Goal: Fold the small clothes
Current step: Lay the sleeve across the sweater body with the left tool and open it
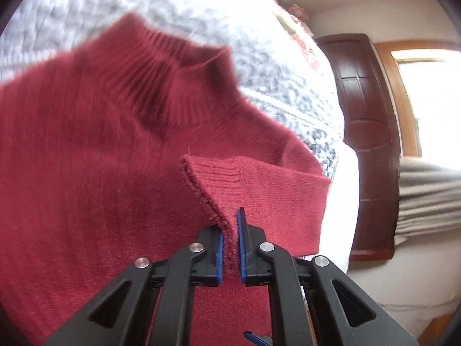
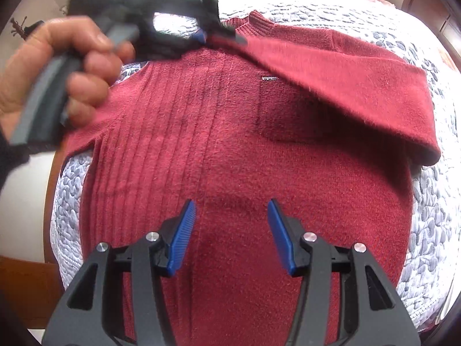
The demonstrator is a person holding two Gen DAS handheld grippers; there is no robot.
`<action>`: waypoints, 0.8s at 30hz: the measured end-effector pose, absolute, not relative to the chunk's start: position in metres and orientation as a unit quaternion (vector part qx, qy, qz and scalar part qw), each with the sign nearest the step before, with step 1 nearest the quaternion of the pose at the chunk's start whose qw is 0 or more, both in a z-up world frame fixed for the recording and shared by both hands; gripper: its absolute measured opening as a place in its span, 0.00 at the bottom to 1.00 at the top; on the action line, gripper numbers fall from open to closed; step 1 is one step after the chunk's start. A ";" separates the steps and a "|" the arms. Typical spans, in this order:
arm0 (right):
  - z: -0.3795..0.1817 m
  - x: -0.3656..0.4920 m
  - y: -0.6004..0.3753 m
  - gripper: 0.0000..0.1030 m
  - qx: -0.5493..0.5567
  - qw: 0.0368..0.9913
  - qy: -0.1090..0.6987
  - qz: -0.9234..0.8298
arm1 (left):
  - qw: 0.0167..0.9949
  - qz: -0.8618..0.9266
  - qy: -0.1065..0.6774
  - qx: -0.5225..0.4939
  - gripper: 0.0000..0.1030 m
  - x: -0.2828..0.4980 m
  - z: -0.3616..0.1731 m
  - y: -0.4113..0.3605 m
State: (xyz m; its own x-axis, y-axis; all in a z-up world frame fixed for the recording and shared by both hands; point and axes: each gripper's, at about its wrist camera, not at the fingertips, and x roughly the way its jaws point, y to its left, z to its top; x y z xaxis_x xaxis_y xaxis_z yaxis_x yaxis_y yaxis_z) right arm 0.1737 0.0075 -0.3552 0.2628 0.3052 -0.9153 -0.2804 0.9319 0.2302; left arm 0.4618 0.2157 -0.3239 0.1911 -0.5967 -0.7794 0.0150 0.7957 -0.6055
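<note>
blue pads first, right up against my lens: on my left gripper (image 1: 229, 240) the two fingers are pressed in on the ribbed cuff (image 1: 214, 186) of a red sweater (image 1: 86, 158), the raw edge of the knit squeezed between them and the cuff standing up from the pinch. that cuff belongs to a sleeve (image 1: 288, 199) folded across the body of the sweater, its bend lying over toward the bed's edge. beyond it the ribbed collar (image 1: 173, 83) shows, blurred, and past that a grey-and-white quilted bedspread (image 1: 273, 66). off to the side, a dark wooden door (image 1: 366, 144) and a bright window.

over on my right gripper (image 2: 232, 232), the jaws are spread wide, nothing between them, hanging just above the lower part of the sweater's ribbed front. from this side the whole red sweater lies flat on the bedspread (image 2: 426, 201), collar away from me, one sleeve doubled over the chest with a small label (image 2: 269, 78) peeking out beside its edge. up near the collar i see my left hand (image 2: 57, 72) wrapped round the grey handle, the left gripper blurred, its tips down at the knit.
</note>
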 end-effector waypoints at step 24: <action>-0.353 0.166 0.033 0.51 0.000 0.781 0.590 0.205 | 0.806 -0.174 0.535 -0.182 0.07 0.416 -0.254 0.364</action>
